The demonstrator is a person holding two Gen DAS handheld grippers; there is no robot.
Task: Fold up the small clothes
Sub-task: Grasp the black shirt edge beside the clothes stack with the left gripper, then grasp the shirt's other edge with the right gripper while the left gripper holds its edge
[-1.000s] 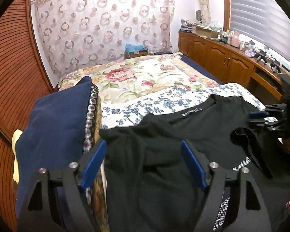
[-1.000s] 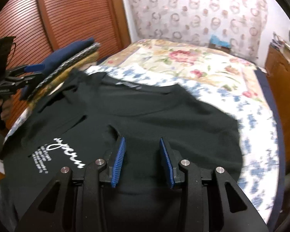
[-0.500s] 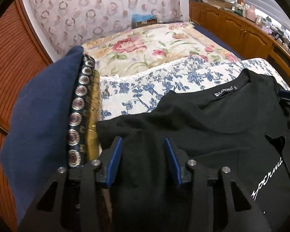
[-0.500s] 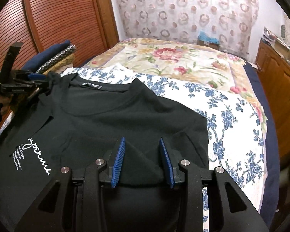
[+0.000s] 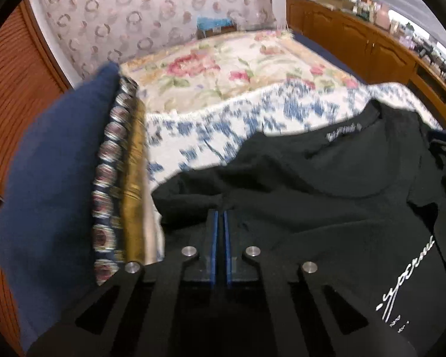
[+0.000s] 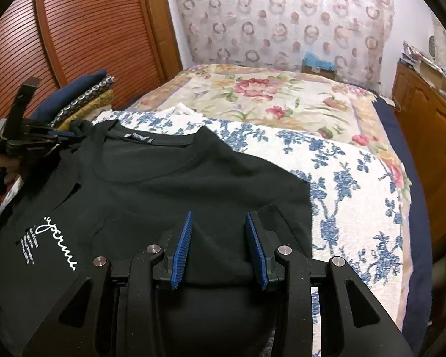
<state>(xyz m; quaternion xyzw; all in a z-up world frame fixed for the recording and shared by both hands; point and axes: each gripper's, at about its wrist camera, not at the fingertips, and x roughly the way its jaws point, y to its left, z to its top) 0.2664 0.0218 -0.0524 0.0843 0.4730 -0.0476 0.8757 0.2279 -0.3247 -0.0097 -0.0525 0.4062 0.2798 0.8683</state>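
Observation:
A black T-shirt [image 6: 175,178] with white script lettering lies spread on the blue-flowered cloth on the bed; it also shows in the left wrist view [image 5: 327,208]. My left gripper [image 5: 220,217] is shut on the shirt's left shoulder edge, blue pads pressed together; it shows at the far left of the right wrist view [image 6: 65,139]. My right gripper [image 6: 218,223] is open, its blue pads astride a raised fold of the shirt's right sleeve area.
A stack of folded clothes, navy on top [image 5: 53,184], sits at the bed's left edge by the slatted wooden door [image 6: 83,35]. A floral bedspread [image 6: 267,95] lies beyond. Wooden cabinets [image 5: 356,44] run along the right.
My left gripper has closed from wide open onto the shirt's shoulder. The shirt has been drawn flatter across the bed. My right gripper has stayed open over the sleeve fold.

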